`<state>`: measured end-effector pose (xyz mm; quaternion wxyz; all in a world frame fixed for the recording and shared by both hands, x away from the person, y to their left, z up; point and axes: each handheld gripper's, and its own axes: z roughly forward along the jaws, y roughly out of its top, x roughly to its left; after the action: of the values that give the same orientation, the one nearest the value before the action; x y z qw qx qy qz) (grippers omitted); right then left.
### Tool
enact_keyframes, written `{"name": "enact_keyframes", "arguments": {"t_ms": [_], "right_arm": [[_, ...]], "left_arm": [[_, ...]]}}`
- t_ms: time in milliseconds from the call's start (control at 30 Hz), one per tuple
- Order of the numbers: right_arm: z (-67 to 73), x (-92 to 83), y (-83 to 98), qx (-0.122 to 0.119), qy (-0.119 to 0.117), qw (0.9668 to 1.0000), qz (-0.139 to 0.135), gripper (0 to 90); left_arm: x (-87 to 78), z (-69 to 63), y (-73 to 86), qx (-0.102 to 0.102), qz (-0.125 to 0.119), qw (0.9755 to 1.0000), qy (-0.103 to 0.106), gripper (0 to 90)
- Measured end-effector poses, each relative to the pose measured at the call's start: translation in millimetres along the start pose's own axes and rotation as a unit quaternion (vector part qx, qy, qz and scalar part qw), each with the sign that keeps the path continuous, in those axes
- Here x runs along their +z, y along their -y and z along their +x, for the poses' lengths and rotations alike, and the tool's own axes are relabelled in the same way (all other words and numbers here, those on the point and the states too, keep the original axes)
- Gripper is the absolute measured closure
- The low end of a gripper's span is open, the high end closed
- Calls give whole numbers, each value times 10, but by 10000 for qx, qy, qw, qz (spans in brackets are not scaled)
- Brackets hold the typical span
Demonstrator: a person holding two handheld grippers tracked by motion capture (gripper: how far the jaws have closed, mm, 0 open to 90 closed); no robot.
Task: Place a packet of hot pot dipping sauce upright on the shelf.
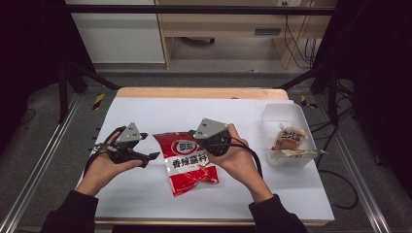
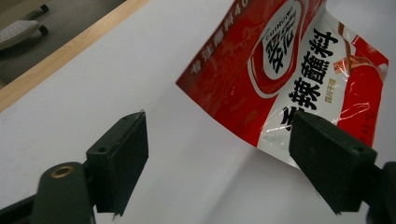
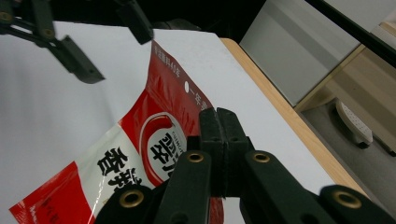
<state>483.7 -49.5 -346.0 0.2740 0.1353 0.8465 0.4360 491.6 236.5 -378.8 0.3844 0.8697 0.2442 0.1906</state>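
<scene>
The left gripper (image 1: 151, 156) hangs open and empty just left of the red packet (image 1: 191, 162), whose near corner lies off its right jaw. The packet's long axis runs away from the person (top edge lifted). The right gripper (image 1: 200, 138) seems clamped on that top edge.
</scene>
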Motion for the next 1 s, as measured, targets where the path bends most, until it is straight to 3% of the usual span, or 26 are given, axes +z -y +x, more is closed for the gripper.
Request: {"name": "enact_keyframes", "arguments": {"t_ms": [133, 267, 333, 433, 633, 733, 800, 867, 1000], "right_arm": [[28, -29, -10, -21, -58, 10000, -27, 900], [39, -81, -20, -64, -147, 9999, -35, 900], [33, -109, -21, -40, -209, 9998, -54, 900], [9, -144, -22, 12, -281, 9996, -98, 900], [-30, -179, -3, 35, -355, 9994, -12, 900], [-51, -201, 11, 51, -358, 9993, 71, 900], [-77, -225, 23, 63, -355, 9993, 113, 900], [-103, -253, 40, 112, -385, 9991, 151, 900], [-158, -312, 78, 194, -431, 9987, 191, 900]], "left_arm": [[54, 30, -47, 0, -66, 9999, 94, 258], [124, 54, -116, 211, 27, 9996, 191, 316], [154, 92, -142, 150, -28, 9994, 300, 341], [201, 136, -166, -133, -231, 9971, 709, 418], [294, 101, -222, -7, -77, 9961, 874, 635], [321, 51, -276, 246, 190, 9959, 851, 748], [319, 15, -314, 222, 278, 9953, 902, 819], [298, -24, -354, 245, 279, 9952, 908, 888], [197, -84, -436, 437, 159, 9963, 722, 898]]}}
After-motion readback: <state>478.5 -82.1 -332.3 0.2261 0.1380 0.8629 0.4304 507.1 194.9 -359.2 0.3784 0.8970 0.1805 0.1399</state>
